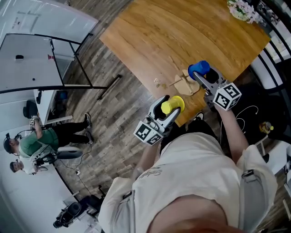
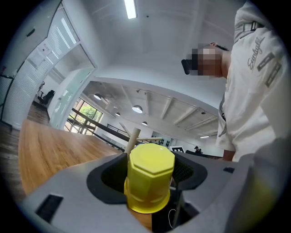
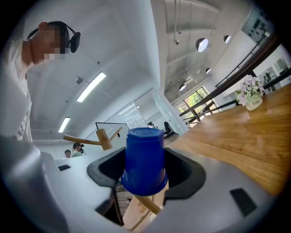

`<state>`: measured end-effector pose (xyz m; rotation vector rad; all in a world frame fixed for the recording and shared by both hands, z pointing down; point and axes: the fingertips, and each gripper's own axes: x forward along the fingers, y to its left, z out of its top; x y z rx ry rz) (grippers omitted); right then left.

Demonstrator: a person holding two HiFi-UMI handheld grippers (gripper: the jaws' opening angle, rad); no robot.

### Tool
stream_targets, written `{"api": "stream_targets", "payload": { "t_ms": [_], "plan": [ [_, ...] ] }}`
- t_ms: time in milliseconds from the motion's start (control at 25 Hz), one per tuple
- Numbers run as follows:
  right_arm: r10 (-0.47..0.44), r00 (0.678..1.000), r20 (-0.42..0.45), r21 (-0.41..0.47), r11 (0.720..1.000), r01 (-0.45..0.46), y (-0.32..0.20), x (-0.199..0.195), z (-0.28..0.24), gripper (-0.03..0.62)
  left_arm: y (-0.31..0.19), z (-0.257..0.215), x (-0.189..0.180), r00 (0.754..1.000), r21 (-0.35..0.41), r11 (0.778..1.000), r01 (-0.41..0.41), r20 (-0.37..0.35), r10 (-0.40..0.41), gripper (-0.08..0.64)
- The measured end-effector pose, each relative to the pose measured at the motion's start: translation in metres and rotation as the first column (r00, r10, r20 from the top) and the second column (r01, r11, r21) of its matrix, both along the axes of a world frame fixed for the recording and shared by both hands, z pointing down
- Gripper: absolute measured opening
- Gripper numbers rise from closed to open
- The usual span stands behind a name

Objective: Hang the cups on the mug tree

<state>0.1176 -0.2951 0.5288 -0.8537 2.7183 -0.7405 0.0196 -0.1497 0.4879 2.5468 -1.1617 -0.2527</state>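
We look down on a wood-plank floor (image 1: 113,113) and a large wooden table (image 1: 182,32) that fills the upper middle of the head view. Below it is our cream jacket (image 1: 191,182). It carries a line of script lettering, seen again in the left gripper view, which we cannot read with confidence. Two people wearing headsets (image 1: 32,145) are at the far left, beside a white board on a black frame (image 1: 32,59).

The left gripper (image 1: 171,107) is clenched on a yellow cup (image 2: 150,177), which has an eight-sided closed end uppermost between the dark jaw pads. From above, this cup hangs at the table's near edge. The right gripper (image 1: 200,73) is clamped on a blue cup (image 3: 144,159), also with its closed end uppermost and its wider rim below. Each gripper bears a cube of black-and-white square markers with no legible words.

The wooden mug tree (image 1: 185,84) stands on the table near that edge, between the two grippers. The blue cup is just beside its far side and the yellow one is near its front. In the right gripper view one peg runs just under the blue cup's rim, but we cannot tell whether they touch. No cup hangs on the tree.

A small pot of pale flowers (image 1: 243,9) sits at the table's far corner.
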Motion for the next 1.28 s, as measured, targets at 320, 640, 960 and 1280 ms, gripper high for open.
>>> {"api": "stream_targets", "payload": {
  "t_ms": [320, 640, 960, 1280],
  "plan": [
    [-0.044, 0.999, 0.019, -0.059, 0.997, 0.045, 0.0, -0.012, 0.028, 0.256, -0.018, 0.003, 0.002, 1.0, 0.009, 1.0, -0.018, -0.002, 0.018, 0.287],
    [-0.032, 0.994, 0.102, -0.117, 0.992, 0.044, 0.0, -0.007, 0.042, 0.256, -0.022, 0.007, -0.002, 1.0, -0.003, 1.0, -0.021, 0.011, 0.021, 0.287],
    [0.018, 0.994, 0.109, -0.187, 0.982, 0.003, 0.007, -0.014, 0.05, 0.244, -0.014, -0.003, -0.026, 1.0, 0.0, 1.0, -0.005, -0.001, 0.005, 0.287],
    [0.059, 0.998, 0.016, -0.218, 0.974, -0.054, 0.024, 0.002, 0.064, 0.213, -0.001, -0.013, -0.038, 1.0, 0.028, 1.0, -0.009, -0.016, 0.009, 0.287]
  ]
}}
